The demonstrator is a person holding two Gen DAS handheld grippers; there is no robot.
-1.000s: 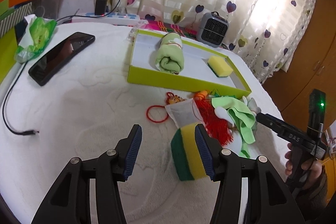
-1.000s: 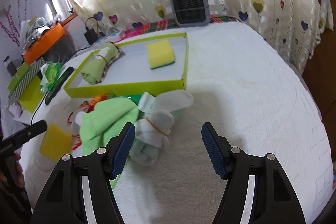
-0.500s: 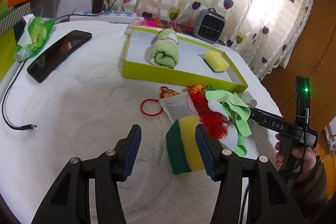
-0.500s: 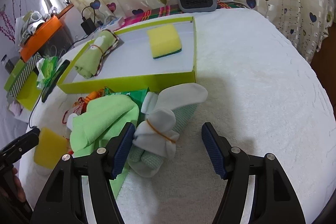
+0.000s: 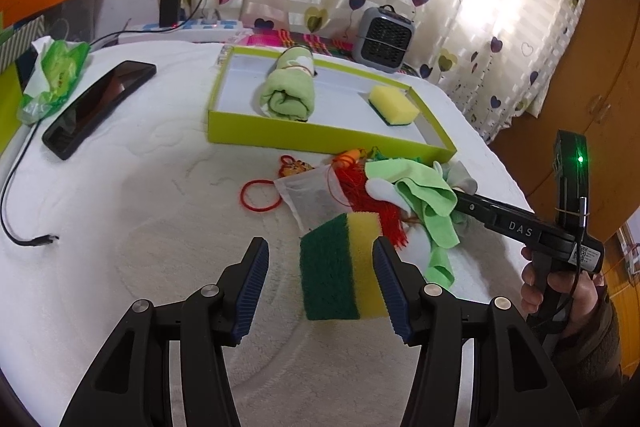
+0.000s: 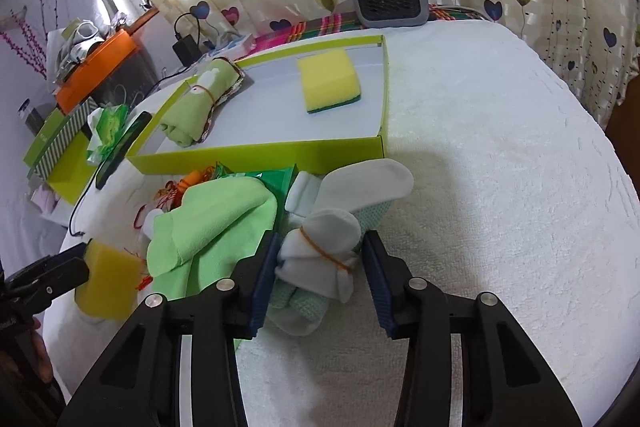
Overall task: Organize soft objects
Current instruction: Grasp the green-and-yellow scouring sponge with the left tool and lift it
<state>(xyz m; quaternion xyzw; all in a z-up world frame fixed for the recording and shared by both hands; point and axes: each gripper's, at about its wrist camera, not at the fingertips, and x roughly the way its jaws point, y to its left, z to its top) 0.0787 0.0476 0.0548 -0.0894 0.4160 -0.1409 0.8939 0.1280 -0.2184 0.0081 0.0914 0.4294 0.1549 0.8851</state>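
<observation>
My left gripper (image 5: 320, 251) is open over the white cloth. A green-and-yellow sponge (image 5: 340, 267) stands on edge between its fingers, against the right pad and apart from the left one. My right gripper (image 6: 321, 239) has its jaws closing around a white-and-mint sock bundle (image 6: 320, 259) tied with an elastic. The left pad touches it and the right pad is a sliver off. A loose green cloth (image 6: 216, 219) lies just left of the bundle. Behind it, the lime tray (image 6: 256, 151) holds a rolled green towel (image 6: 196, 107) and a yellow sponge (image 6: 330, 81).
A red elastic ring (image 5: 260, 195), a small sachet (image 5: 308, 195) and a red tassel charm (image 5: 360, 187) lie before the tray. A phone (image 5: 100, 107), a green tissue pack (image 5: 52, 79) and a cable (image 5: 24, 227) lie at the left. A grey heater (image 5: 384, 39) stands behind.
The right gripper has come forward over the sock bundle and its jaws have narrowed around it. The left gripper and the sponge beside its right pad have kept their places.
</observation>
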